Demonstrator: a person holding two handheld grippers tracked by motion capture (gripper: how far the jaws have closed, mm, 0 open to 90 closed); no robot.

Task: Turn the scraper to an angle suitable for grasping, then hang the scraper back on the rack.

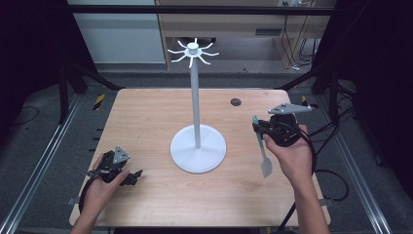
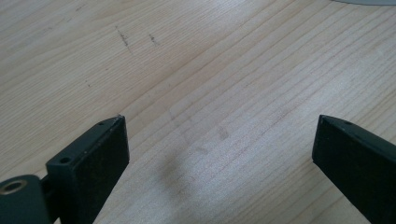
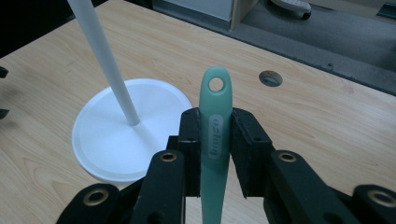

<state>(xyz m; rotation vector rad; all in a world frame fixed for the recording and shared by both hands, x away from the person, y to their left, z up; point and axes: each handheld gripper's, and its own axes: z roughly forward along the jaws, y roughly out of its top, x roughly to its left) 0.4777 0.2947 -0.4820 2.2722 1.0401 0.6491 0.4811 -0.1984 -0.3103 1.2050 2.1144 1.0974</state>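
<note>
A white stand with a round base and hooked arms at its top rises from the middle of the wooden table. My right gripper is shut on the handle of a pale green utensil right of the base; its blade hangs down toward the table. In the right gripper view the handle sticks up between the jaws, its hanging hole at the tip, with the stand's pole and base beyond. My left gripper lies open at the table's front left, over bare wood.
A dark round hole sits in the table's back right part. Black frame posts stand at both sides, and cables trail off the right edge. Wooden furniture stands beyond the far edge.
</note>
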